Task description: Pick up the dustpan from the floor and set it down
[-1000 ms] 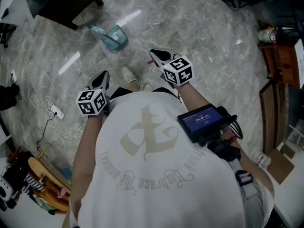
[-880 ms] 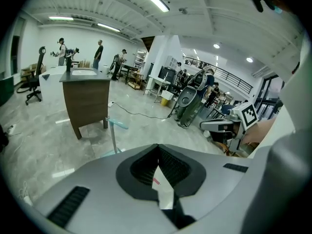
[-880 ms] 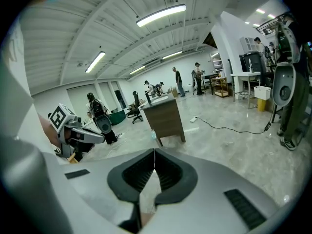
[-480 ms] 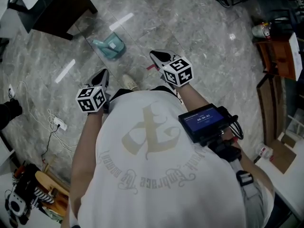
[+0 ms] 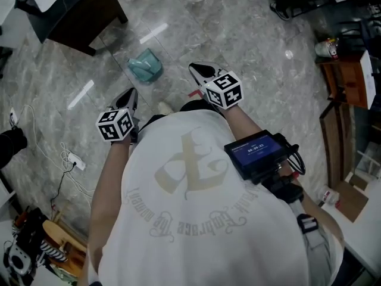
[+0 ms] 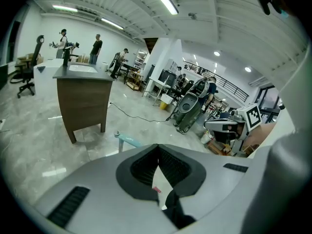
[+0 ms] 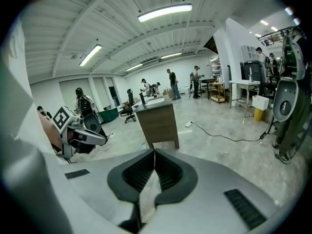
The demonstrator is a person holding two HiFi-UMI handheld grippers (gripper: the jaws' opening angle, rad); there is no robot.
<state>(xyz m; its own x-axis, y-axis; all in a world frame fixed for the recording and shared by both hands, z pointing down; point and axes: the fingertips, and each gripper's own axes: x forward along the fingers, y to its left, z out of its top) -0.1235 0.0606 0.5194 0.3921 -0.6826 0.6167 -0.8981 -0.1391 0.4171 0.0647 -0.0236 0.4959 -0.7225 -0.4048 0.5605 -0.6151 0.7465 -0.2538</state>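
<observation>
Head view: from above the person's shoulders, steeply down over the white shirt (image 5: 190,207) onto both tools and the marble floor (image 5: 256,46); tools near, floor far.
Left tool view: mounted on the left tool (image 5: 132,92), looking along its two meeting jaws, level across the hall; jaws very close, filling the lower frame.
Right tool view: mounted on the right tool (image 5: 194,69), same forward look past its own meeting jaws.
Shared by all three: brown desk (image 5: 77,16) (image 6: 83,101) (image 7: 158,123).
Shared by head and left tool views: teal dustpan (image 5: 146,64) (image 6: 127,140).
Cross-sight: each tool view catching the other tool's marker cube (image 6: 253,116) (image 7: 61,117) at its edge.
</observation>
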